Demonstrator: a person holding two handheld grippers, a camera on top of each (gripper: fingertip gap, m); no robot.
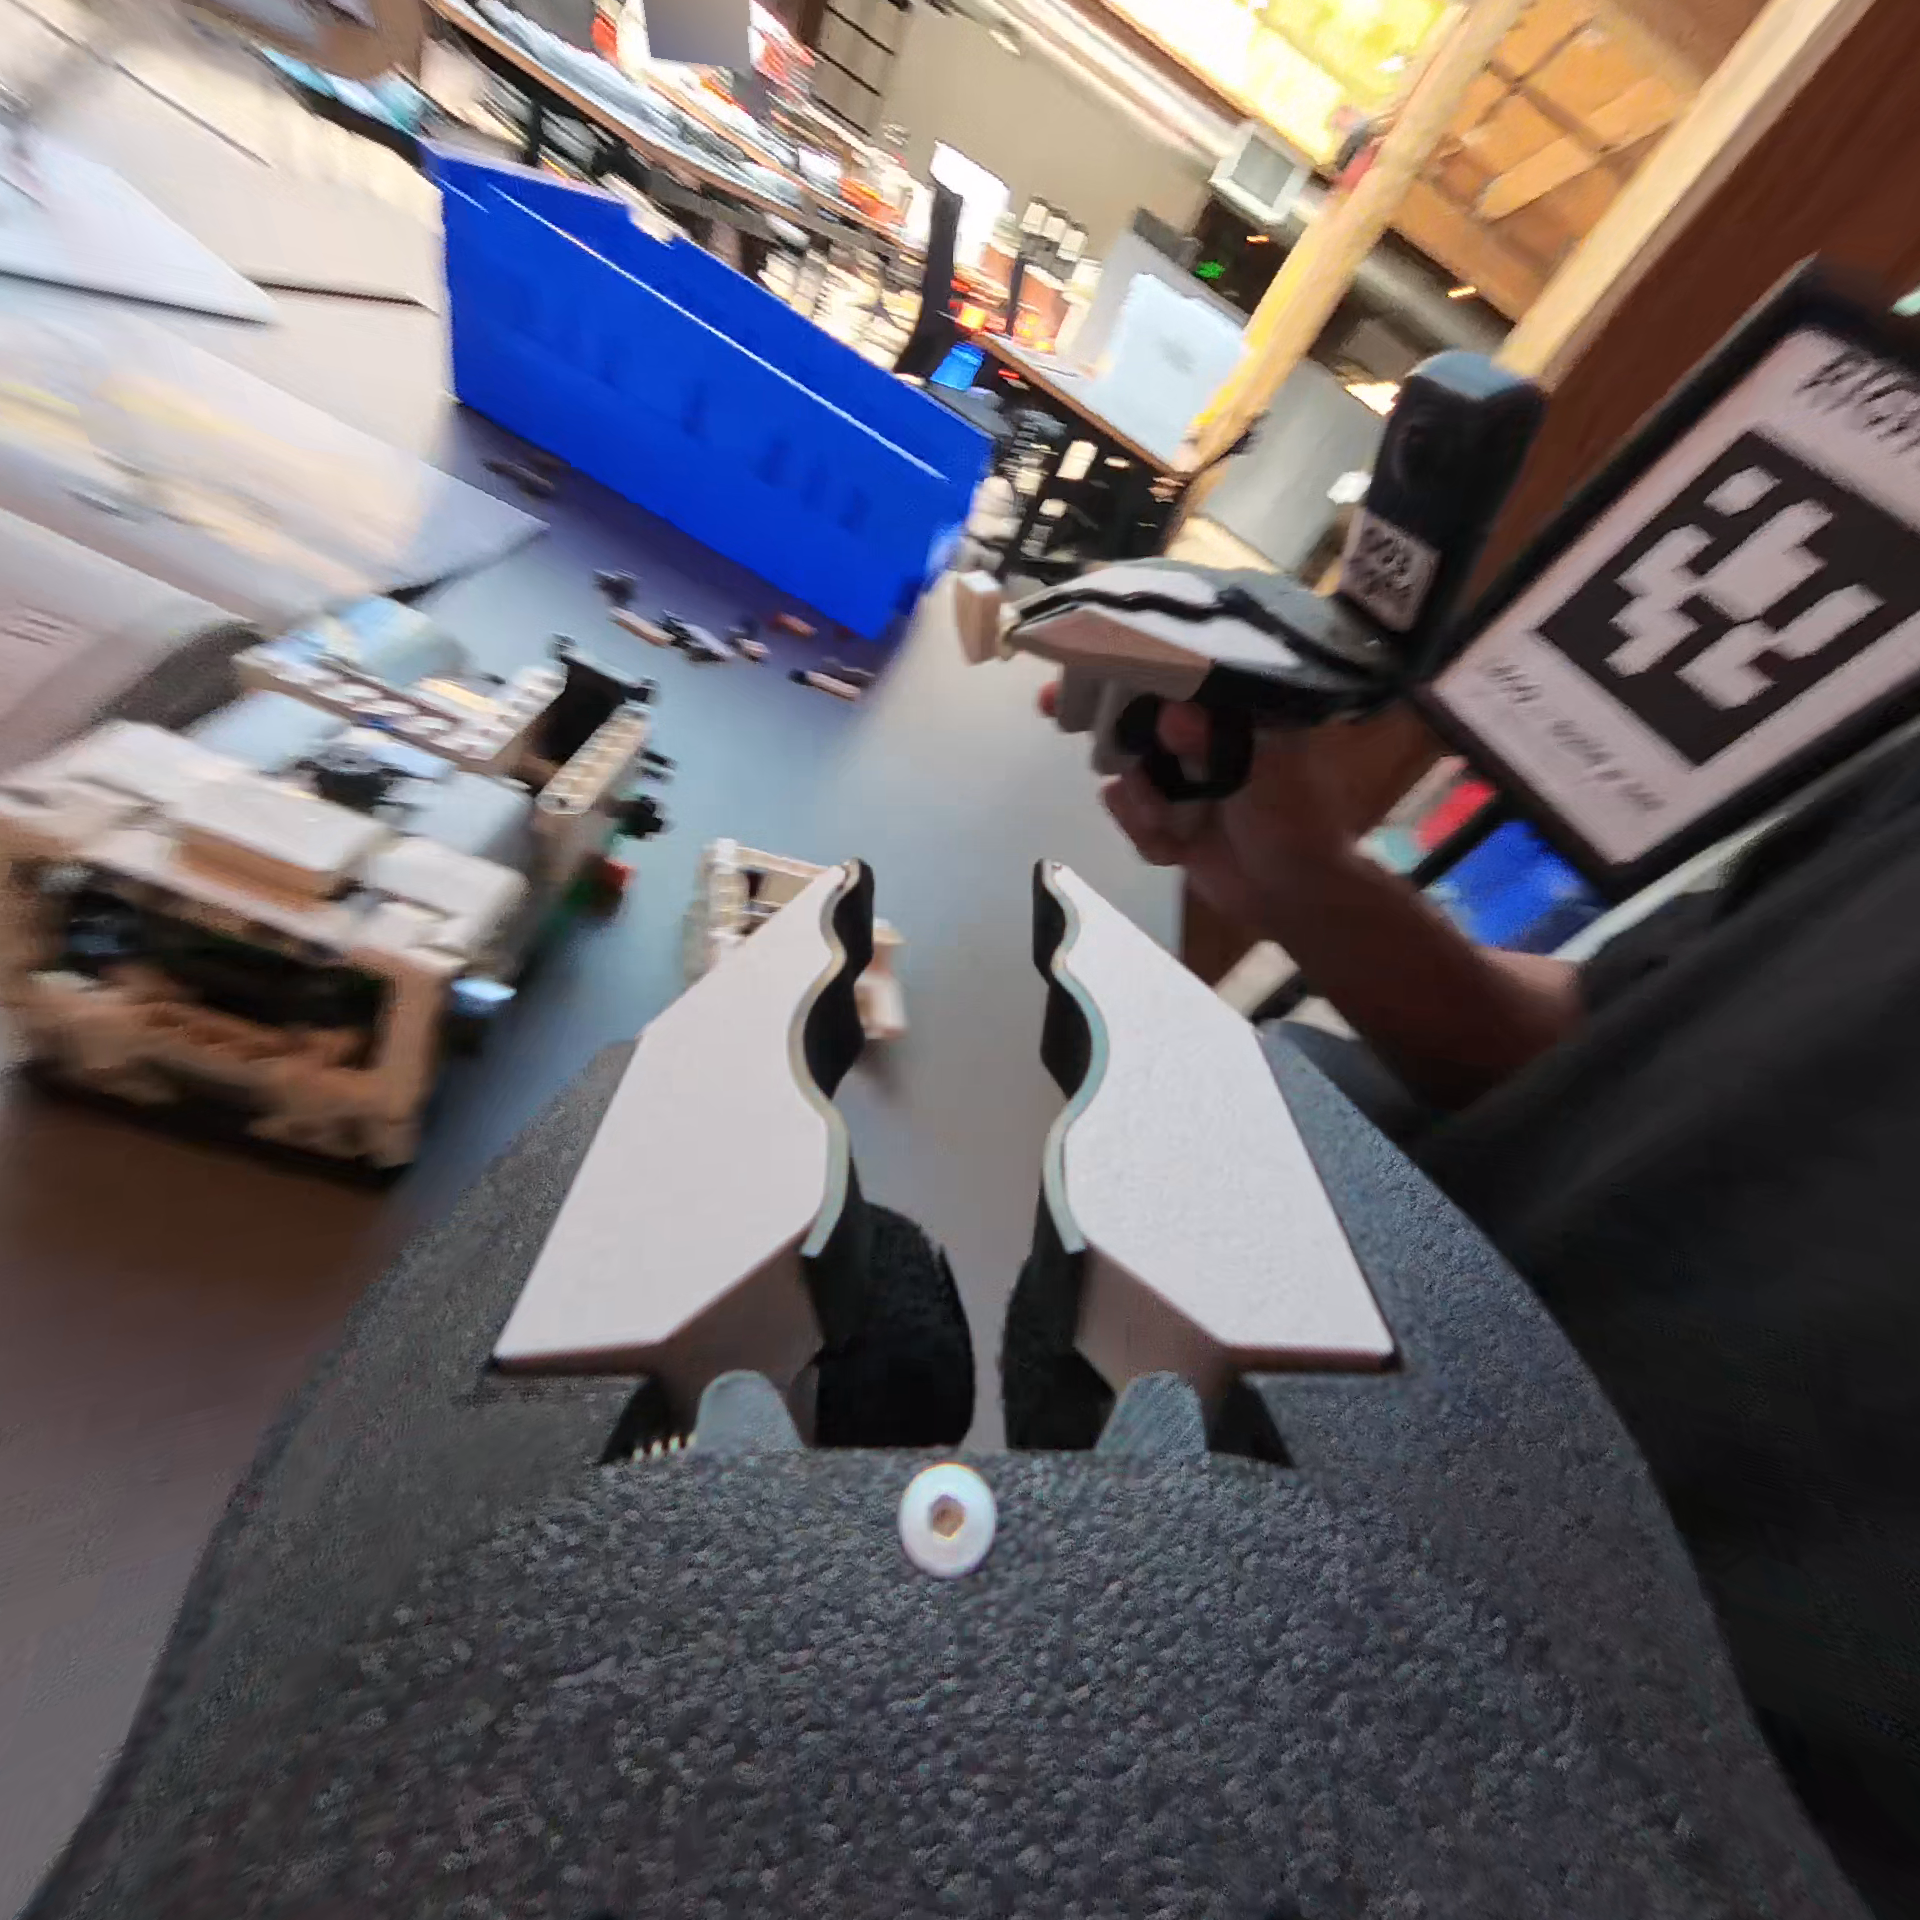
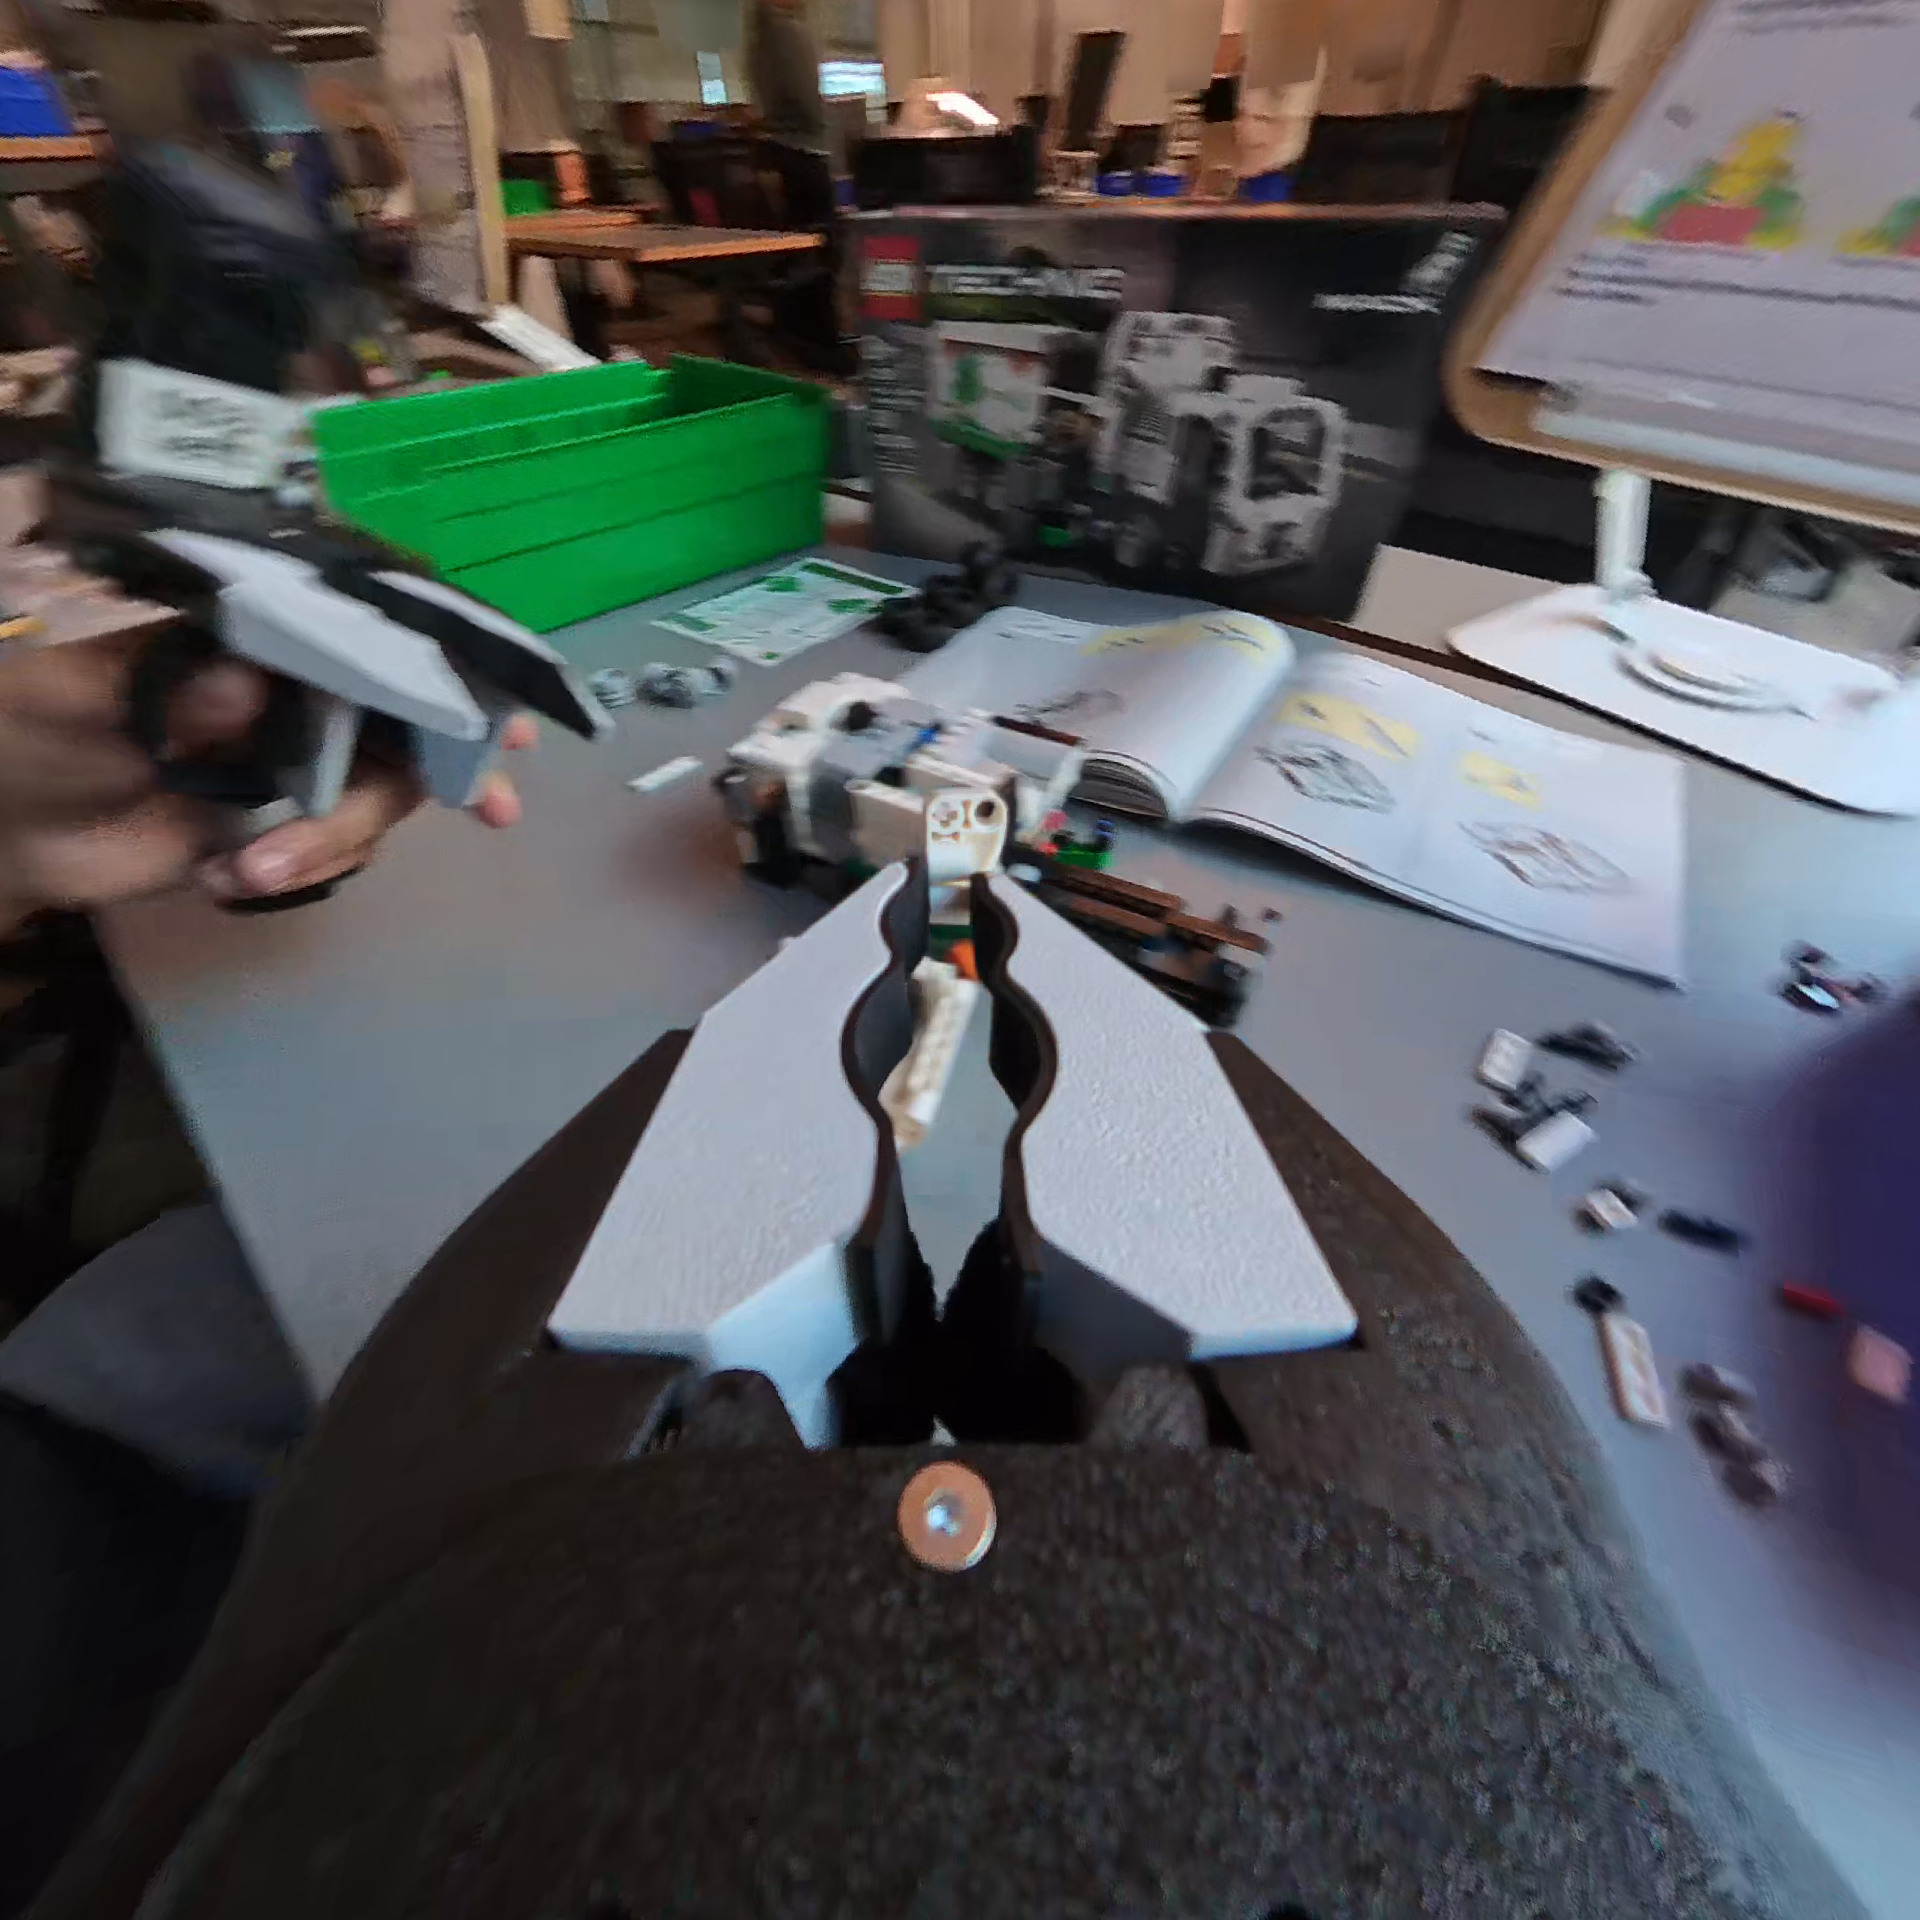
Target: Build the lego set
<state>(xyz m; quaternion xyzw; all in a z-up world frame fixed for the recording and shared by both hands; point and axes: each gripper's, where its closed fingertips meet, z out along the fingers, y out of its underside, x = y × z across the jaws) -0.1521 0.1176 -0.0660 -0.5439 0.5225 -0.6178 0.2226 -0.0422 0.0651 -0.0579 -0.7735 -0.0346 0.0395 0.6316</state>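
Two grippers are in view above a grey table point(image 2: 499, 997), each held in a person's hand. The right gripper point(image 2: 951, 883) is clenched on a small white lego beam point(image 2: 964, 831), which stands upright out of its tips with round holes showing at the top. Just under the jaws, nearer the camera, a second white beam point(image 2: 930, 1049) lies on the table. The left gripper point(image 1: 954, 883) is released, its jaws set apart with nothing between them; in the right wrist view it hangs at the left point(image 2: 582, 717), off the table and clear of the parts.

Just beyond the right gripper's tips sits the partly built lego model point(image 2: 862, 769), a blocky white and grey body with black parts and a bit of green at its right end. In the left wrist view the same model point(image 1: 260, 894) is at the left, blurred. A dark brown strip of pieces point(image 2: 1153, 925) lies right of the tips. Loose small pieces point(image 2: 1558, 1112), black, white and red, are scattered along the near right.

Farther right an open instruction booklet point(image 2: 1351, 758) lies flat, touching the model's far side. Behind the model is a green bin point(image 2: 582, 478) with a printed sheet point(image 2: 790, 608) before it, and the dark set box point(image 2: 1153, 405) stands upright. A blue bin point(image 1: 675, 395) sits far across the table in the left wrist view, with more loose bits point(image 1: 717, 634) at its foot.
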